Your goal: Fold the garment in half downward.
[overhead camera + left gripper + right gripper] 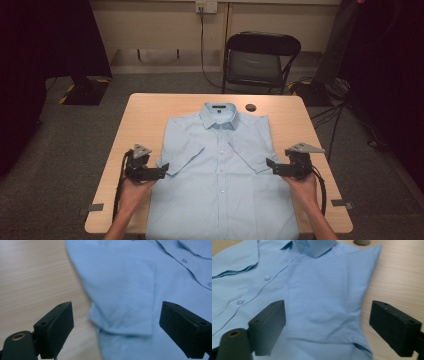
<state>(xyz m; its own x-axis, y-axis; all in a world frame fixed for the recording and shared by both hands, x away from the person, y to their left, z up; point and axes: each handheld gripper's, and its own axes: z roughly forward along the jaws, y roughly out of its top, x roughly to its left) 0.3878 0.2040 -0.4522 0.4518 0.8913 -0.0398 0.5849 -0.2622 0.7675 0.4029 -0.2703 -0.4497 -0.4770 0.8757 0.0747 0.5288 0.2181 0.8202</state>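
I am looking at the light blue short-sleeved button shirt (220,170), which is lying flat and face up on the pale wooden table (295,125), with its collar pointing away from me and its hem hanging toward my edge, so its long axis is running from me to the far side. Both short sleeves are folded inward over the chest. I am holding the left gripper (162,170) just beside the shirt's left edge, at the cuff of the folded left sleeve (120,315), and the right gripper (270,165) just beside the shirt's right edge, at the folded right sleeve (324,322). Each gripper is pointing inward, toward the button line of the shirt, and each is about equally near to its own side. The jaws of both are standing apart with nothing between the pads; the cloth is lying below them, not pinched. I am judging that the coming move is turning on this: each side of the shirt lies straight ahead of its own tongs, so I should be taking both sides together.
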